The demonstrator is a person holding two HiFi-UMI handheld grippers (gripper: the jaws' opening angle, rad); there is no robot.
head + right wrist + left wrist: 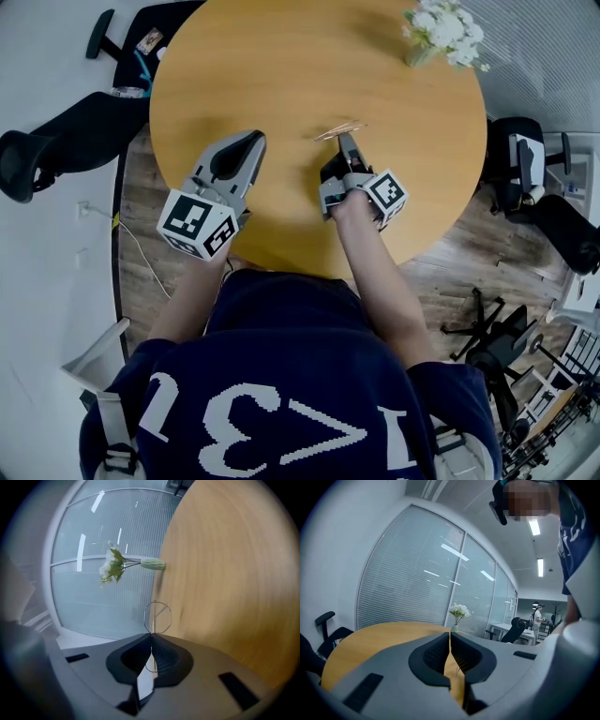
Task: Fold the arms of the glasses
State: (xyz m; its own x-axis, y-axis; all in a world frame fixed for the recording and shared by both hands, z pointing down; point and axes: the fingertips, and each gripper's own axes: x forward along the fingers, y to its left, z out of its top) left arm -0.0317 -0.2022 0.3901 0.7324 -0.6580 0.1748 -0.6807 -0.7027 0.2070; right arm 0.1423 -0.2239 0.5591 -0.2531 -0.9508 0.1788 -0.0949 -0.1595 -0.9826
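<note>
The thin wire-rimmed glasses (336, 130) are held just above the round wooden table (281, 66), near its middle. My right gripper (348, 141) is shut on them. In the right gripper view, one round wire lens rim (158, 617) sticks out past the closed tips of that gripper (151, 636), and more wire runs back between the pads. My left gripper (253, 141) hovers to the left of the glasses, apart from them. Its jaws (450, 637) meet at the tips with nothing between them.
A small vase of white flowers (442, 33) stands at the table's far right edge. Black office chairs stand beside the table at the left (56, 141) and the right (525, 169). A window wall with blinds (417, 583) lies beyond the table.
</note>
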